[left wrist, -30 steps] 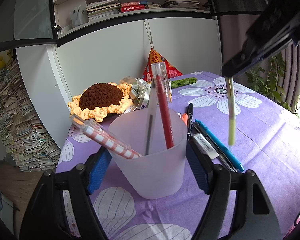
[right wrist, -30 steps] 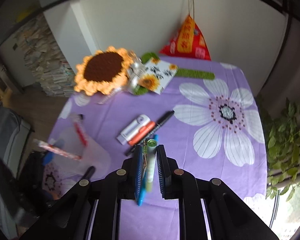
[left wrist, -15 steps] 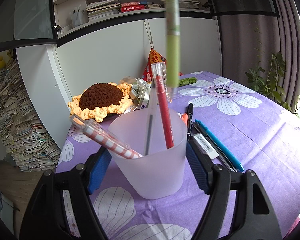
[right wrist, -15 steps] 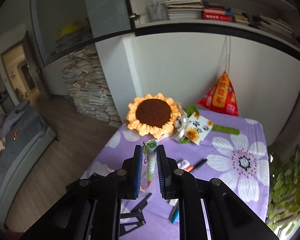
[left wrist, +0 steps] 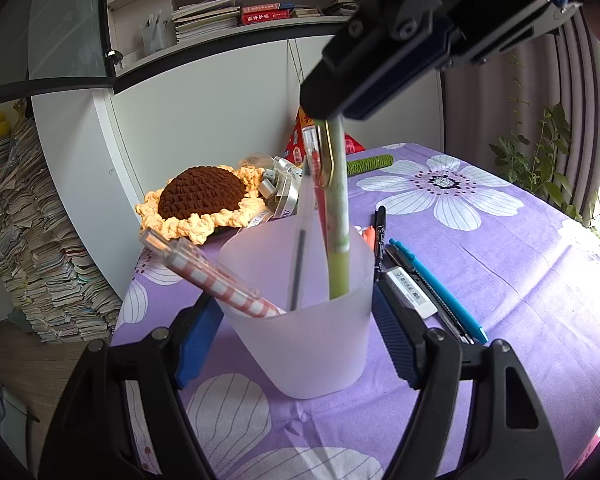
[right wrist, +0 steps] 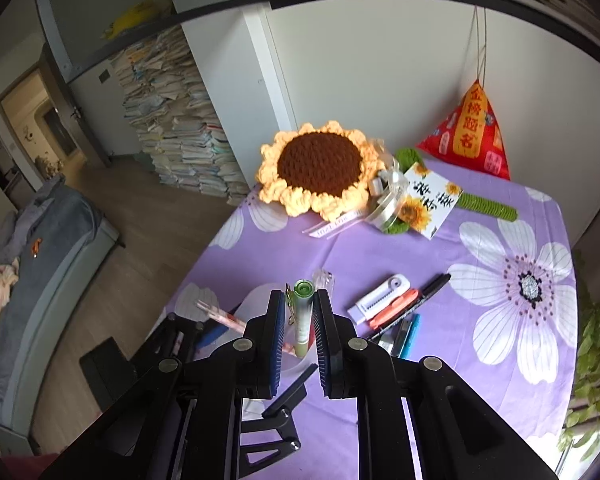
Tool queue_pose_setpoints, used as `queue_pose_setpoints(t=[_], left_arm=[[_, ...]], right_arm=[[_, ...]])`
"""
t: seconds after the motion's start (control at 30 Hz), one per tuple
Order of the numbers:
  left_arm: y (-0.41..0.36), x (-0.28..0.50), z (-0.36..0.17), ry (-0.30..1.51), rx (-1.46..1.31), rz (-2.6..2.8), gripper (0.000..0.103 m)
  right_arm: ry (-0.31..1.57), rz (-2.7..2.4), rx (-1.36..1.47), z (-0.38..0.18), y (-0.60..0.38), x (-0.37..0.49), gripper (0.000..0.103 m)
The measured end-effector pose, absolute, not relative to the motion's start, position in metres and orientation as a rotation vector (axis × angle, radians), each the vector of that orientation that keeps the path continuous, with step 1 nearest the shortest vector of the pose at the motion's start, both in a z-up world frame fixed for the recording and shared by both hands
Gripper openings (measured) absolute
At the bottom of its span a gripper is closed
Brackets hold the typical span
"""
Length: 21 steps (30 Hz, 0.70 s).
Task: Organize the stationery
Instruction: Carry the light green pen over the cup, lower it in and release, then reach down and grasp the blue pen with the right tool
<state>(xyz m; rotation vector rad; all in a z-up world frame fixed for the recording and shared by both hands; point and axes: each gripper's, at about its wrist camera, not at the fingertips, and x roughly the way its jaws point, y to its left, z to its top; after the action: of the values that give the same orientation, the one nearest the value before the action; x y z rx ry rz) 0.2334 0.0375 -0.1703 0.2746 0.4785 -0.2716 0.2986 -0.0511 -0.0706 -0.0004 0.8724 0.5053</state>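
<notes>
The green pen (left wrist: 337,236) stands nearly upright with its lower end inside the frosted cup (left wrist: 300,320), gripped near its top by my right claw (right wrist: 299,316), whose pads press narrowly on the barrel. My left claw (left wrist: 296,332) holds the cup by both sides, standing on the purple flowered surface (left wrist: 520,280).

The left view alone shows the cup's contents: a red pen (left wrist: 318,184), a clear pen (left wrist: 302,240) and a pink checked pen (left wrist: 216,276) leaning out over the left rim.

The right view, looking down, shows the green pen's round cap end. It also shows what lies just right of the cup: a white correction tape (right wrist: 378,298), an orange marker (right wrist: 392,308), a black marker (right wrist: 424,300) and a blue pen (right wrist: 410,330). At the far edge lies a crocheted sunflower (right wrist: 320,168), with a card (right wrist: 430,204) to its right.
</notes>
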Motion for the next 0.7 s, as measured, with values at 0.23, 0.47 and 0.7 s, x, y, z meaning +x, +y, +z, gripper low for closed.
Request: queue_pose_setpoints(t=[0.23,0.47,0.7], left_arm=[[0.038,0.234,-0.17,0.48,0.274,-0.274,0.073],[0.036,0.234,-0.171,0.484,0.273,-0.274,0.073],[0.036,0.234,-0.171,0.484,0.273,-0.274,0.073]], right_arm=[[0.924,0.51,0.0,-0.087,-0.049,0.303,0.015],[0.966,0.517,0.037,-0.096,-0.059,0.306,0.016],[0.894,0.455,0.116,-0.083,-0.091,0.304,0.016]])
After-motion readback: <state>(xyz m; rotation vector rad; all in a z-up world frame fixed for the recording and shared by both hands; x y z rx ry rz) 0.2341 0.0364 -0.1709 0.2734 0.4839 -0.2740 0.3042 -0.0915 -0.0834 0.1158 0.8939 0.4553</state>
